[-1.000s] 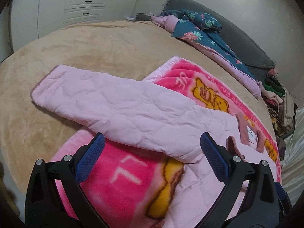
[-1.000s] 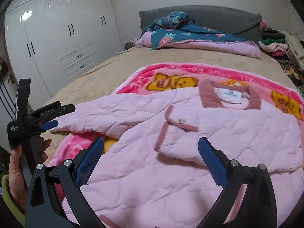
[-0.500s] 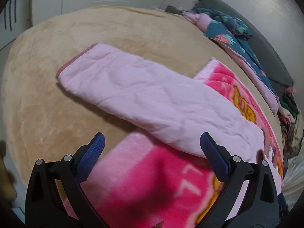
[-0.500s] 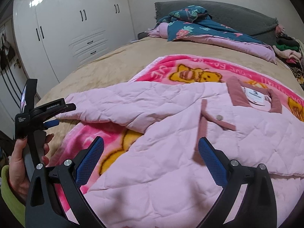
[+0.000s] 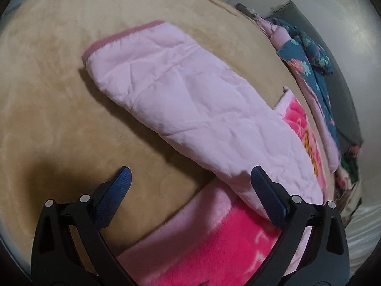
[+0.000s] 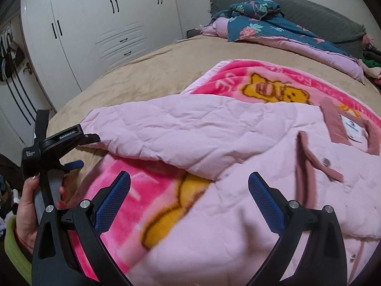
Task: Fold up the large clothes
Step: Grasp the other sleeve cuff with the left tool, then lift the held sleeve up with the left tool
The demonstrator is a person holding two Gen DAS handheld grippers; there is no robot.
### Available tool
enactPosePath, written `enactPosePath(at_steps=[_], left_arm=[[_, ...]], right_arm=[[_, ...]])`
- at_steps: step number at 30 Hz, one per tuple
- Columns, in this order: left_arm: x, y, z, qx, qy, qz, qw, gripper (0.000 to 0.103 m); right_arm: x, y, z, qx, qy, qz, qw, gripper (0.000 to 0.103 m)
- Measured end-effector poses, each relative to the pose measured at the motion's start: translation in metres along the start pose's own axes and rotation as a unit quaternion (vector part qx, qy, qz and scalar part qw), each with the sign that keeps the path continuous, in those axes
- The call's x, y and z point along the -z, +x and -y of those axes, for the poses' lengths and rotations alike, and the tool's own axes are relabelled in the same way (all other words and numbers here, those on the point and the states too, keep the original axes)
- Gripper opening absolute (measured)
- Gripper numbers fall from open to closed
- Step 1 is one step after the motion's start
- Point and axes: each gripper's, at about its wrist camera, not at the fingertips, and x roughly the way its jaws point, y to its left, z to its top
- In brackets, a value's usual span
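Observation:
A pale pink quilted jacket (image 6: 273, 166) lies flat on a bright pink cartoon-bear blanket (image 6: 262, 88), collar and label at the right. Its long sleeve (image 5: 181, 95) stretches out to the left over the tan bedspread (image 5: 59, 95), its darker pink cuff at the far end. My left gripper (image 5: 190, 178) hovers open above the sleeve's lower edge, with nothing between its blue pads. In the right wrist view the same gripper (image 6: 78, 150) shows beside the cuff, a hand around its handle. My right gripper (image 6: 189, 186) is open over the jacket's body, holding nothing.
A teal floral quilt with a lilac lining (image 6: 273, 31) is bunched at the head of the bed against a grey headboard (image 6: 321, 16). White wardrobe doors (image 6: 95, 31) line the left wall. A pile of clothes (image 6: 371, 64) sits at the far right.
My left gripper has swung left and down along the sleeve toward its cuff. The right gripper has shifted left, from over the jacket's front to over the armpit area. Both stayed open.

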Motion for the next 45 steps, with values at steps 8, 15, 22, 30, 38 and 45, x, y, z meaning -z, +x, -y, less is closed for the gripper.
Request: enactPosePath(at_steps=[8,15,22,30,38,45], left_arm=[[-0.021,0.011,-0.008,0.016,-0.030,0.028,0.9990,0.094],[-0.039,0.014,-0.021,0.021,-0.046,0.051,0.9974,0.093],[-0.040,0.007,-0.024,0.025,-0.029,0.068,0.9970,0.052],[-0.038,-0.041,-0.004,0.065,0.025,0.124,0.9899,0.022],[-0.018,-0.081,0.021,0.092,0.088,0.156,0.9795,0.021],[0.005,-0.101,0.031,0.118,0.113,0.158,0.9737,0.021]], right_arm=[[-0.006,0.013,-0.001,-0.003,0.000,-0.005,1.000,0.099],[-0.004,0.008,0.010,0.004,0.013,0.003,1.000,0.099],[0.001,-0.005,0.030,0.010,0.041,0.012,0.999,0.099],[0.012,-0.028,0.046,0.019,0.066,0.029,0.997,0.099],[0.033,-0.060,0.078,0.034,0.105,0.047,0.993,0.099],[0.045,-0.079,0.098,0.054,0.111,0.054,0.991,0.099]])
